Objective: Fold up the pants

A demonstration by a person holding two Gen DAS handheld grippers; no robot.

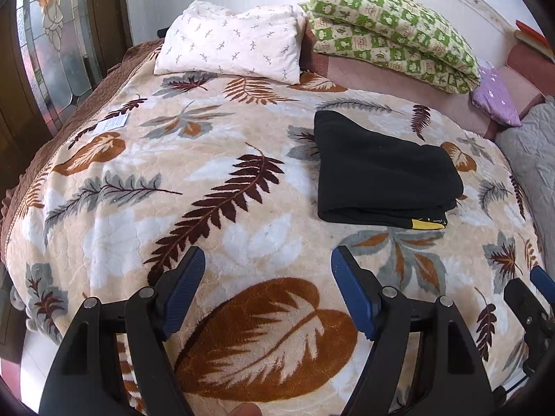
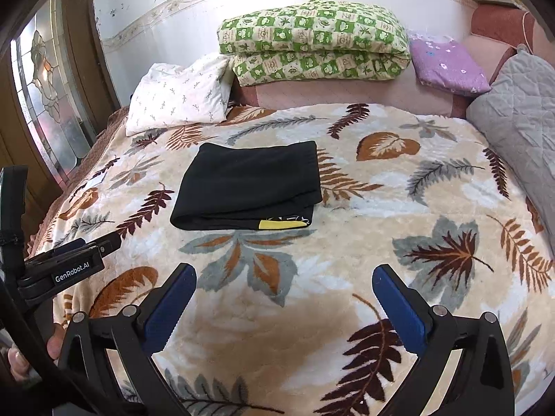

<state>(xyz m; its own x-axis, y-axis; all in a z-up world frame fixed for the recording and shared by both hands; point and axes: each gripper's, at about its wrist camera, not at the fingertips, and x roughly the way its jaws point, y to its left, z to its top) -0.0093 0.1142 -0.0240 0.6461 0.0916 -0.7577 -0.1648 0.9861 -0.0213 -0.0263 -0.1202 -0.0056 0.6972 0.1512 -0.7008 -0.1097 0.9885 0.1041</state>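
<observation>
Black pants (image 1: 385,170) (image 2: 249,187) lie folded into a thick rectangle on the leaf-patterned blanket (image 1: 222,159) (image 2: 381,215), a yellow patch showing at the near right corner. My left gripper (image 1: 269,260) hovers open over the blanket, short of the pants and to their left, nothing between its blue pads. My right gripper (image 2: 282,275) is also open and empty, just in front of the pants. In the right wrist view the left gripper's black body (image 2: 62,267) shows at the left edge. The right gripper's fingers (image 1: 534,294) peek in at the right edge of the left wrist view.
A white pillow (image 1: 232,45) (image 2: 180,93), a folded green checked quilt (image 1: 392,31) (image 2: 312,45), a purple cushion (image 2: 447,62) and a grey quilted cover (image 2: 520,104) line the head and right side of the bed. A wooden door with stained glass (image 1: 52,34) stands at the left.
</observation>
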